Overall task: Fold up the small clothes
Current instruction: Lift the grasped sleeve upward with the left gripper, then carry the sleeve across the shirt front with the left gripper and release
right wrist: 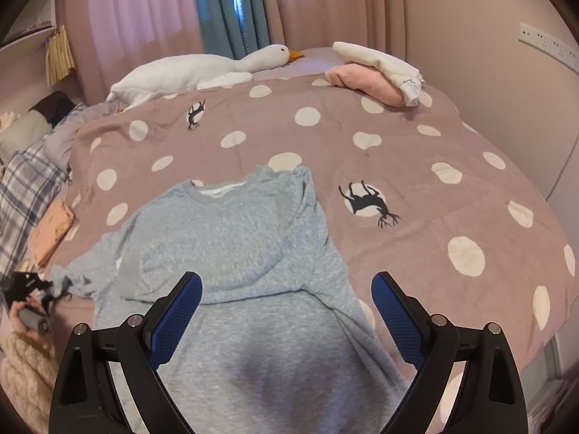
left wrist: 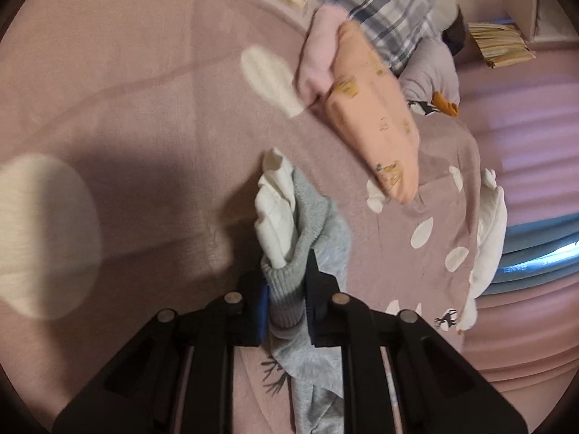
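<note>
A light grey sweatshirt [right wrist: 235, 238] lies face up on the mauve polka-dot bedspread [right wrist: 398, 166], neck away from me, one sleeve folded across its chest. My right gripper [right wrist: 286, 289] hovers open over the lower body of the sweatshirt, blue pads wide apart with nothing between them. In the left wrist view my left gripper [left wrist: 287, 282] is shut on the ribbed grey cuff [left wrist: 289, 264] of the other sleeve, whose white lining [left wrist: 275, 217] sticks out past the fingers. The right wrist view shows that left gripper [right wrist: 27, 285] at the far left, at the sleeve's end.
A folded peach garment [left wrist: 376, 115] and a pink one [left wrist: 318, 61] lie beside plaid fabric [left wrist: 380, 3]. A white goose plush [right wrist: 195, 68] and a pink and white clothes pile [right wrist: 372, 79] sit at the far side of the bed. Curtains [right wrist: 231, 11] hang behind.
</note>
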`<move>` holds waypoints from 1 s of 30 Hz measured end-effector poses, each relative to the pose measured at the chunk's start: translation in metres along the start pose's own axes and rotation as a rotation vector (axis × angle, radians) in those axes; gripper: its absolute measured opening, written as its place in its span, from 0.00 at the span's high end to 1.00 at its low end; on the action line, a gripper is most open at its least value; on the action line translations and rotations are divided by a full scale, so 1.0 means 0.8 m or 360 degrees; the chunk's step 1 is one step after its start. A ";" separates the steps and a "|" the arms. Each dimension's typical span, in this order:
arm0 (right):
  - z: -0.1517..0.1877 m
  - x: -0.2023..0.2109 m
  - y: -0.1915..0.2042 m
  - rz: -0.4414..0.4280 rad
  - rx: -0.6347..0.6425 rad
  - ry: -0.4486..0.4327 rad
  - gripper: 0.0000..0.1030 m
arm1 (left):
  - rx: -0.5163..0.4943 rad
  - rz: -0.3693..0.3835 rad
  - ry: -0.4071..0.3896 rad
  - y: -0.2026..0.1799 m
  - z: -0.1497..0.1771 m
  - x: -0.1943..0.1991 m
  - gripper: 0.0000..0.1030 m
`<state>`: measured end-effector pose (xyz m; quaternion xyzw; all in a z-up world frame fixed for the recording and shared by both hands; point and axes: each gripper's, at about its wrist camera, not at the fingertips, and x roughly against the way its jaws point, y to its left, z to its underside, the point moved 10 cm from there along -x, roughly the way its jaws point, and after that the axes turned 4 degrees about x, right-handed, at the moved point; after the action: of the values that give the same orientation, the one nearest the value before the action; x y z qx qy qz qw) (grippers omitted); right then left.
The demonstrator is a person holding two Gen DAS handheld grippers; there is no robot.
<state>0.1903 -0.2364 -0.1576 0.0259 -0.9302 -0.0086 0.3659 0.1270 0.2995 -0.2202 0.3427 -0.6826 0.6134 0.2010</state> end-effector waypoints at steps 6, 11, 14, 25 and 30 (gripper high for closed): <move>0.000 0.002 -0.003 0.0011 -0.0008 -0.0004 0.09 | -0.0230 0.0158 -0.0112 -0.062 -0.004 0.061 0.86; -0.001 0.004 -0.004 -0.0001 -0.0029 -0.0015 0.09 | -0.0400 0.0273 -0.0177 -0.113 0.004 0.109 0.86; -0.001 0.003 -0.005 -0.0010 -0.0039 -0.0013 0.09 | -0.0486 0.0346 -0.0145 -0.140 0.020 0.127 0.86; 0.002 0.006 -0.010 -0.0005 -0.0087 -0.0028 0.09 | -0.0984 0.0545 0.0026 -0.241 0.143 0.156 0.86; 0.003 0.007 -0.015 -0.0007 -0.0116 -0.0027 0.09 | -0.1184 0.0600 0.0152 -0.265 0.213 0.156 0.86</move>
<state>0.1847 -0.2490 -0.1559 0.0145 -0.9324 -0.0436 0.3586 0.2182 0.1033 -0.0136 0.0871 -0.8982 0.3663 0.2267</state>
